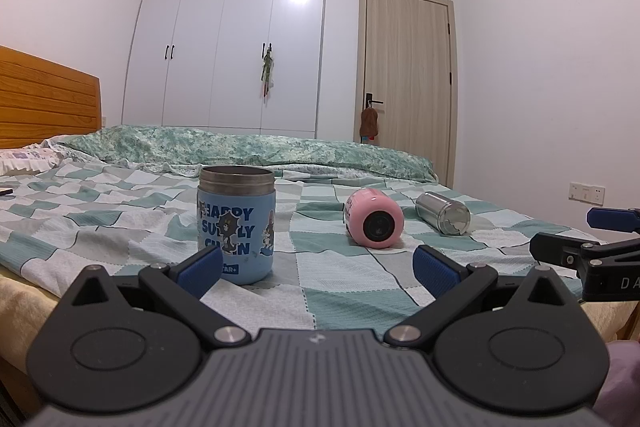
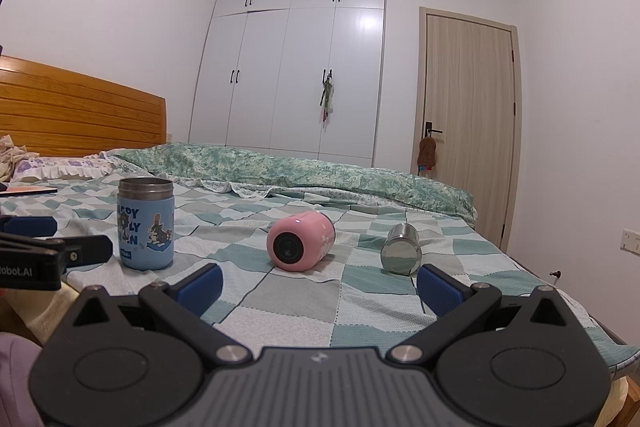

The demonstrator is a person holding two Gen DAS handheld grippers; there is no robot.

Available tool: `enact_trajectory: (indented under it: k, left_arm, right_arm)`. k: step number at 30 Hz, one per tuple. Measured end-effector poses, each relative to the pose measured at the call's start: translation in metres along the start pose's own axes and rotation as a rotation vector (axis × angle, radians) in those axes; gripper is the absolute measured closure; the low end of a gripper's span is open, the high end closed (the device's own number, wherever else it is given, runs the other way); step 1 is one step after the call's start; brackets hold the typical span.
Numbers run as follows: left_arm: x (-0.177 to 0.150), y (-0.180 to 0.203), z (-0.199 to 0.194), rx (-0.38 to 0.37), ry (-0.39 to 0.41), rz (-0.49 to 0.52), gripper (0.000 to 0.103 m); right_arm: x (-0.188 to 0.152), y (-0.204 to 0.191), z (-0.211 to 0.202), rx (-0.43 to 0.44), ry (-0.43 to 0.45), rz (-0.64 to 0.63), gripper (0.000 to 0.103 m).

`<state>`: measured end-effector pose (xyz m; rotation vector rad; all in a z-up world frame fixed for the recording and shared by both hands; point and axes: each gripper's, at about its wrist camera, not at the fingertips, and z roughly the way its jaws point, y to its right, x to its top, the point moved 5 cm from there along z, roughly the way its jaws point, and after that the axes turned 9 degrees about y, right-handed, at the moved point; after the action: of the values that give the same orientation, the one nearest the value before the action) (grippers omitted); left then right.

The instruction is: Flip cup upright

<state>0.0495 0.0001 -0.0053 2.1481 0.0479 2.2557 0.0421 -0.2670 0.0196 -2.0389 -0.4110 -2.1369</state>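
Observation:
A blue printed cup stands upright on the checkered bed sheet; it also shows in the right wrist view. A pink cup lies on its side, base toward me, also in the right wrist view. A steel cup lies on its side to its right, also in the right wrist view. My left gripper is open and empty, near the blue cup. My right gripper is open and empty, short of the pink and steel cups. Each gripper shows at the edge of the other's view.
A rolled green quilt lies across the far side of the bed. A wooden headboard and pillow are at left. A phone-like item lies near the pillow. White wardrobe and door stand behind.

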Motion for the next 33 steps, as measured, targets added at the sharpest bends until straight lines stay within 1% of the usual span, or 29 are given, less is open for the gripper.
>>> enact_trajectory:
  k: [8,9,11,14,16,20,24,28,33]
  left_arm:
    - [0.000,0.000,0.000,0.000,-0.006,-0.001,0.000]
    - [-0.001,0.007,0.000,-0.002,-0.016,-0.003,0.000]
    - [0.000,0.006,0.005,-0.023,-0.044,-0.016,0.000]
    - [0.003,0.007,0.015,-0.045,-0.058,-0.041,0.000]
    - [0.010,0.014,0.021,-0.065,-0.067,-0.043,0.000]
    - [0.024,0.034,0.046,-0.103,-0.079,-0.011,0.000]
    - [0.034,0.054,0.076,-0.120,-0.097,0.019,0.000]
    - [0.039,0.069,0.112,-0.129,-0.139,0.035,0.000]
    - [0.042,0.085,0.162,-0.121,-0.197,0.088,0.000]
  right_arm:
    - [0.001,-0.001,0.001,-0.001,-0.003,0.001,0.000]
    - [0.001,0.000,0.001,-0.003,-0.006,0.005,0.000]
    - [0.000,0.002,0.002,0.006,-0.014,0.021,0.000]
    - [0.005,0.012,0.004,0.022,-0.021,0.064,0.000]
    - [0.008,0.016,0.012,0.025,-0.023,0.069,0.000]
    - [0.017,0.034,0.033,0.021,-0.024,0.047,0.000]
    - [0.026,0.056,0.058,0.020,-0.031,0.036,0.000]
    - [0.030,0.080,0.090,0.041,-0.054,0.029,0.000]
    - [0.030,0.107,0.131,0.077,-0.101,0.030,0.000]
